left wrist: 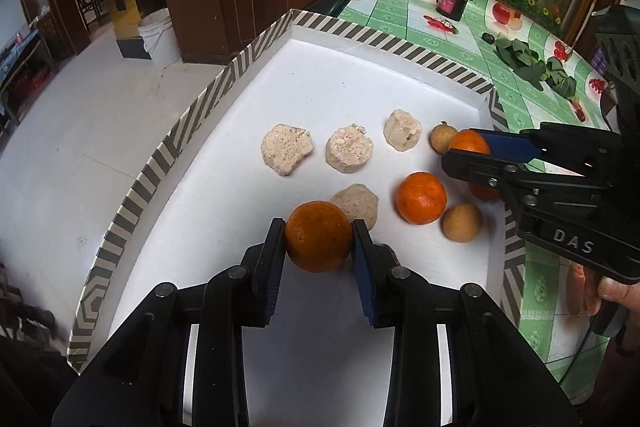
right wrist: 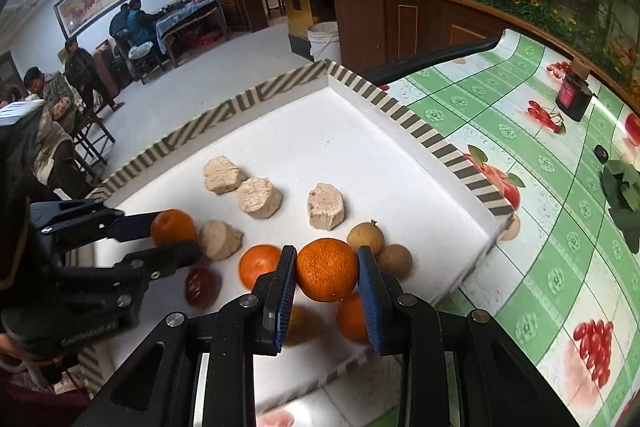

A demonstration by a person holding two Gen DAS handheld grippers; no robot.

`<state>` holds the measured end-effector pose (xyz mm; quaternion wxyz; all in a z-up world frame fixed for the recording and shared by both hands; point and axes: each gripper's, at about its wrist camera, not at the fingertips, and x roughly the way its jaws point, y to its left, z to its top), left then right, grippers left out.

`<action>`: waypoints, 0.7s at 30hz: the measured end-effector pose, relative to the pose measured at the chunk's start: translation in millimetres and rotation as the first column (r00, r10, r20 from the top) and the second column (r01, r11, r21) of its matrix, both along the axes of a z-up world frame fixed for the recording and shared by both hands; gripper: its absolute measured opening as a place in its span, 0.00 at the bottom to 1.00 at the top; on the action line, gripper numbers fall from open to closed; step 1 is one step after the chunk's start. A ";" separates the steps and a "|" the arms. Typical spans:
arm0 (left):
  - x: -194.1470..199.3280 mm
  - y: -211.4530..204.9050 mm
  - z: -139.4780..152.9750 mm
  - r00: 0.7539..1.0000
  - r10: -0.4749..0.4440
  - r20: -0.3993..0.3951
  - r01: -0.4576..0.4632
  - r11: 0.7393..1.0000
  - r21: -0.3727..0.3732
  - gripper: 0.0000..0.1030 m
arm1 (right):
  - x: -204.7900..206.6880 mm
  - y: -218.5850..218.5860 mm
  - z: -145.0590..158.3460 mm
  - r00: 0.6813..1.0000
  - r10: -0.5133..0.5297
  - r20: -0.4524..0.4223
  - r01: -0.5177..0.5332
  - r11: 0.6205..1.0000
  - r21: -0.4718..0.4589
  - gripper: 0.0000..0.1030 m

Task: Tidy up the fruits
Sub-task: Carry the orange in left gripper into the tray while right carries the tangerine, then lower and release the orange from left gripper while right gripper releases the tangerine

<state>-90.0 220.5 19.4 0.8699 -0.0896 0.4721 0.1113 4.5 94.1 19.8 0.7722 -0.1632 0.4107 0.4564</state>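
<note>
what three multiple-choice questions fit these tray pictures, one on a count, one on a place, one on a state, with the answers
1. How many pale chunks lie in the striped tray?
A two
B four
C six

2. Where are the leafy greens?
A in the tray
B on the floor
C on the green tablecloth

3. The left gripper is:
A shut on an orange
B open and empty
C shut on a pale chunk

Answers:
1 B, since both views show four chunks on the white tray floor.
2 C, since the greens lie beyond the tray's rim on the fruit-print cloth.
3 A, since both pads press against the orange's sides.
</note>
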 end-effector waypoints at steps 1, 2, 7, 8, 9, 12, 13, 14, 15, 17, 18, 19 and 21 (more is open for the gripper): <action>0.4 0.3 -0.3 1.000 -0.002 -0.001 0.002 1.000 -0.001 0.31 | 0.5 0.7 -1.9 1.000 -0.001 0.000 0.001 1.000 -0.001 0.28; 0.6 0.4 -0.4 1.000 -0.003 -0.001 0.003 1.000 -0.001 0.31 | 0.7 1.7 -3.7 1.000 0.000 -0.002 0.000 1.000 0.000 0.28; 2.7 -1.2 -0.6 1.000 -0.005 -0.011 0.005 1.000 0.015 0.31 | 1.9 5.5 -12.0 1.000 0.004 -0.011 -0.004 1.000 -0.006 0.29; 3.3 -1.5 -1.2 1.000 -0.005 -0.021 0.005 1.000 0.017 0.31 | 2.7 5.7 -12.5 1.000 0.001 -0.016 -0.001 1.000 -0.004 0.29; 3.7 -2.3 -1.4 1.000 -0.004 -0.028 0.005 1.000 0.019 0.31 | 3.5 5.7 -12.5 1.000 -0.001 -0.019 0.001 1.000 -0.004 0.29; 4.9 -4.5 -2.2 0.999 -0.003 -0.044 0.005 1.000 0.030 0.31 | 3.1 6.3 -11.5 1.000 0.001 -0.020 -0.002 1.000 -0.016 0.29; 5.3 -5.2 -2.4 0.999 -0.003 -0.048 0.005 0.999 0.034 0.31 | 1.9 6.7 -10.1 1.000 0.004 -0.016 -0.004 1.000 -0.022 0.30; 5.9 -6.0 -2.3 0.999 -0.002 -0.050 0.004 0.999 0.037 0.32 | 1.5 6.6 -9.5 1.000 0.005 -0.013 -0.006 1.000 -0.025 0.30; 6.2 -6.6 -2.2 0.999 -0.001 -0.052 0.003 0.999 0.039 0.33 | 1.2 5.9 -8.9 1.000 0.004 -0.011 -0.004 1.000 -0.023 0.31; 6.4 -7.5 -2.0 0.998 -0.001 -0.056 0.004 0.999 0.043 0.33 | 2.0 4.6 -6.9 1.000 0.001 -0.016 -0.001 1.000 -0.010 0.31; 6.3 -7.9 -1.8 0.998 -0.001 -0.058 0.004 0.999 0.046 0.33 | 2.9 3.0 -5.5 1.000 0.000 -0.022 0.000 1.000 0.002 0.32; 5.9 -8.3 -1.4 0.998 0.000 -0.058 0.003 0.999 0.049 0.33 | 2.7 1.1 -3.2 1.000 -0.003 -0.027 0.003 1.000 0.015 0.32; 4.3 -10.2 -0.1 0.999 -0.001 -0.052 0.004 0.998 0.065 0.33 | 2.2 -1.3 0.1 1.000 -0.007 -0.025 0.008 1.000 0.023 0.32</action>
